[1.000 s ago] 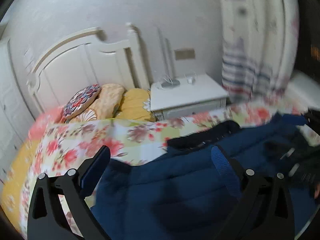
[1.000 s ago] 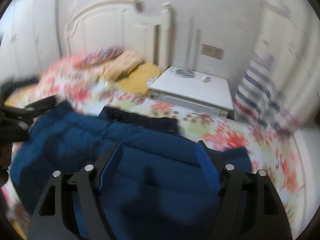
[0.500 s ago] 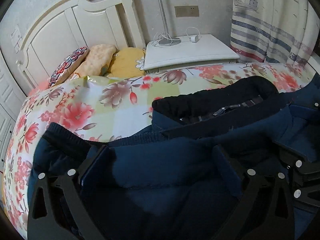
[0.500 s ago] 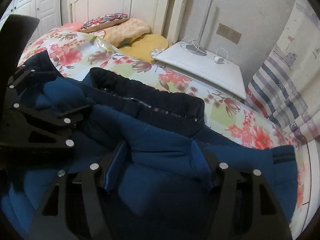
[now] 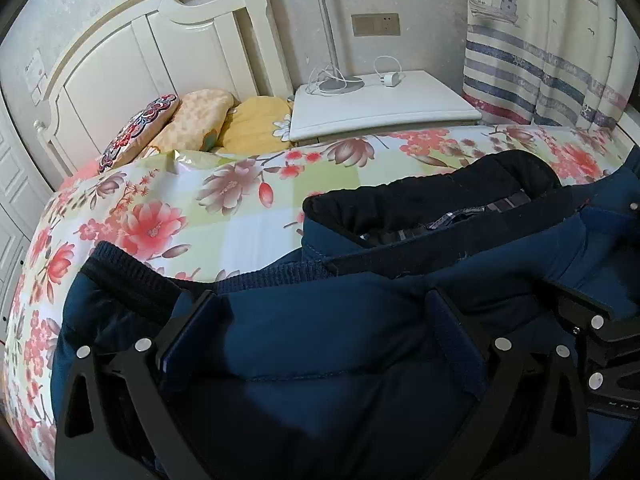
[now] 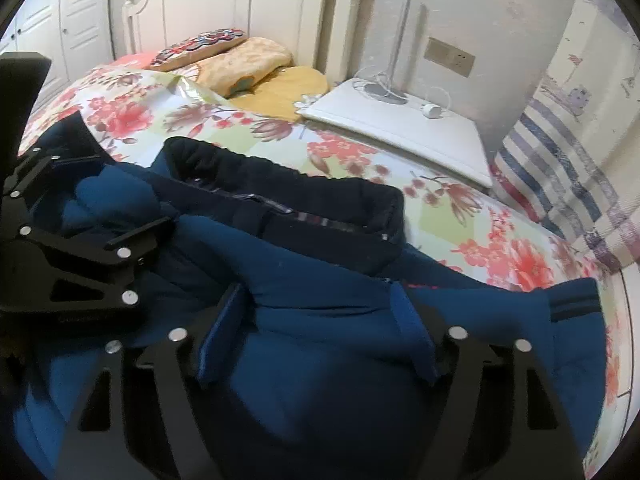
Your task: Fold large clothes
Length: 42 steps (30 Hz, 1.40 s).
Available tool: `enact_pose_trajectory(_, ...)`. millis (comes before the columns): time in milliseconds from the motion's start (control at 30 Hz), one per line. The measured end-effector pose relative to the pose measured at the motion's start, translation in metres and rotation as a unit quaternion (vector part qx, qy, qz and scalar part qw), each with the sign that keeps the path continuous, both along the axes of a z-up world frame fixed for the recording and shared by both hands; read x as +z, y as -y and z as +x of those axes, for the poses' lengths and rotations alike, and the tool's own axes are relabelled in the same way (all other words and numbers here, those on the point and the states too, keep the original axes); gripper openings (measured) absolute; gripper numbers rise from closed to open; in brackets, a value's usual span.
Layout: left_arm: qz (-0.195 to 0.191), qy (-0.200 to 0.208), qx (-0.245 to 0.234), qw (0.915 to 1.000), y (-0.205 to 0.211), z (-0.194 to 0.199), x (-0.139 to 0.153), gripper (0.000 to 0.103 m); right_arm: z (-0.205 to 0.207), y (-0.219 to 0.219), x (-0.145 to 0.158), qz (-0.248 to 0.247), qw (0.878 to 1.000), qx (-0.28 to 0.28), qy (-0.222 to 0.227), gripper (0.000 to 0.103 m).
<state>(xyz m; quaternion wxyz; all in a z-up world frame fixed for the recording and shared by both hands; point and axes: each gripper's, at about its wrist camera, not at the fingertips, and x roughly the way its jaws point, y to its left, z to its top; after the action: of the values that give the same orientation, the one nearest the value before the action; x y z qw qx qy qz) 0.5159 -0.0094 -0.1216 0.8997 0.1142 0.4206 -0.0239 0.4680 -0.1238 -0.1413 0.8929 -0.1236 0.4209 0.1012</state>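
Observation:
A large dark blue padded jacket (image 5: 320,352) with a black collar (image 5: 432,204) lies on the floral bedspread (image 5: 160,208). My left gripper (image 5: 324,312) is open, its jaws wide apart over the jacket's folded-up fabric. My right gripper (image 6: 316,308) is open too, its blue pads either side of a fold of the jacket (image 6: 320,280) just below the collar (image 6: 288,196). The left gripper shows in the right wrist view (image 6: 72,264) at the left, and the right gripper shows at the right edge of the left wrist view (image 5: 600,344). A ribbed cuff (image 5: 120,276) lies at the left.
Pillows (image 5: 188,128) rest against a white headboard (image 5: 132,52). A white nightstand (image 5: 384,108) with a lamp base and a charger stands beside the bed. A striped curtain (image 5: 544,52) hangs at the right. White wardrobe doors (image 6: 84,16) stand at the far left.
Both grippers have come down from a raised, moving position and now rest low over the jacket on the bed. The jacket now lies folded up toward the collar.

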Motion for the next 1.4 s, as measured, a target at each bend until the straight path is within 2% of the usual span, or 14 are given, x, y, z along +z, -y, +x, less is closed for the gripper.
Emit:
enact_pose_trajectory(100, -0.009, -0.016, -0.003, 0.9998, -0.010, 0.001, 0.010, 0.099, 0.001, 0.010, 0.009, 0.000, 1.000, -0.014, -0.005, 0.075)
enact_pose_trajectory(233, 0.026, 0.042, 0.032, 0.9983, -0.055, -0.014, 0.042, 0.099, -0.007, 0.051, 0.026, -0.026, 0.998, -0.058, 0.016, 0.075)
enact_pose_trajectory(300, 0.022, 0.020, 0.057, 0.9979, -0.081, -0.009, 0.036, 0.099, -0.007, 0.090, 0.029, -0.006, 0.995, -0.102, 0.012, 0.075)
enact_pose_trajectory(367, -0.024, -0.034, 0.061, 0.9973, -0.107, 0.000, 0.013, 0.099, -0.007, 0.124, 0.026, 0.047, 0.990, -0.131, 0.000, 0.075)
enact_pose_trajectory(433, -0.080, -0.052, 0.064, 0.9935, -0.120, 0.003, 0.003, 0.099, -0.008, 0.143, 0.014, 0.094, 0.986, -0.141, -0.012, 0.076)
enact_pose_trajectory(700, -0.174, -0.072, 0.069, 0.9796, -0.146, 0.009, -0.009, 0.099, -0.006, 0.164, 0.000, 0.192, 0.972, -0.137, -0.011, 0.085)
enact_pose_trajectory(800, -0.175, -0.067, 0.073, 0.9795, -0.143, 0.007, -0.011, 0.099, -0.007, 0.167, 0.000, 0.211, 0.968, -0.136, -0.008, 0.086)
enact_pose_trajectory(900, -0.144, -0.059, 0.084, 0.9842, -0.137, 0.006, -0.007, 0.099, -0.006, 0.156, 0.002, 0.173, 0.975, -0.140, -0.011, 0.085)
enact_pose_trajectory(1033, -0.006, -0.018, 0.102, 0.9946, -0.106, -0.007, 0.018, 0.098, -0.008, 0.122, 0.018, 0.047, 0.985, -0.163, -0.022, 0.088)
enact_pose_trajectory(1067, -0.007, 0.001, 0.095, 0.9954, -0.099, -0.014, 0.029, 0.098, -0.016, 0.109, 0.031, 0.047, 0.987, -0.152, -0.013, 0.088)
enact_pose_trajectory(1133, -0.057, 0.035, 0.069, 0.9954, -0.085, -0.035, 0.053, 0.099, -0.034, 0.087, 0.050, 0.053, 0.993, -0.107, 0.015, 0.089)
enact_pose_trajectory(1233, -0.090, 0.034, 0.036, 0.9947, -0.056, -0.050, 0.061, 0.099, -0.052, 0.042, 0.059, 0.005, 0.999, -0.051, 0.017, 0.096)
enact_pose_trajectory(1333, -0.076, 0.008, 0.005, 0.9970, -0.023, -0.050, 0.035, 0.099, -0.062, -0.003, 0.037, -0.038, 0.999, 0.019, -0.004, 0.100)
enact_pose_trajectory(1400, -0.056, -0.014, 0.010, 0.9983, -0.012, -0.049, 0.007, 0.099, -0.060, -0.005, 0.017, -0.022, 1.000, 0.012, -0.010, 0.100)
